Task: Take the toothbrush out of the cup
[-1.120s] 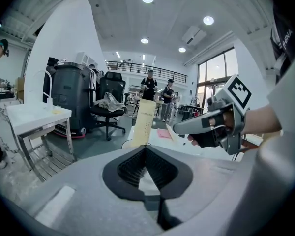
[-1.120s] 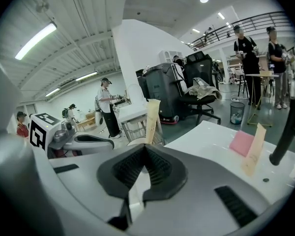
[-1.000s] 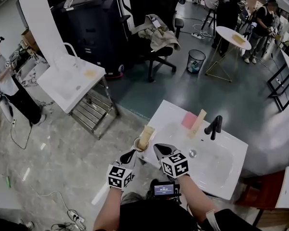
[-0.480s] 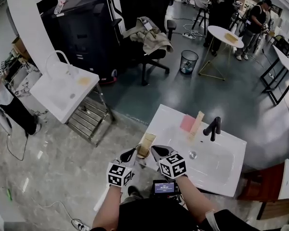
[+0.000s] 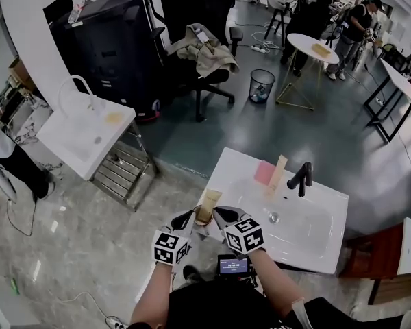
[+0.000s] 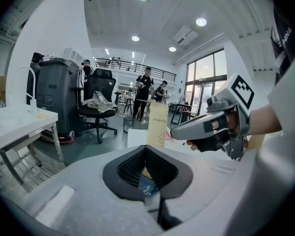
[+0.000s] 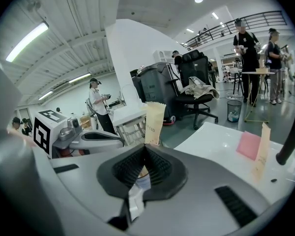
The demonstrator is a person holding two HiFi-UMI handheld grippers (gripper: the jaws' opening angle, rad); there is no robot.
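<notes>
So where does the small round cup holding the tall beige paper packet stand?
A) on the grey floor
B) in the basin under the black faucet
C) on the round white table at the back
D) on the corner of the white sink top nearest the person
D: the head view shows the small round cup with the tall beige paper packet on the near corner of the white sink top, well away from the black faucet.

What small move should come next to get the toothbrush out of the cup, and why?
Probably a short, straight lift of the right gripper. Its jaws are shut on the packaged toothbrush, which stands upright in the cup at the corner of the sink. The left gripper appears clamped on the cup, so the cup should stay put.
</notes>
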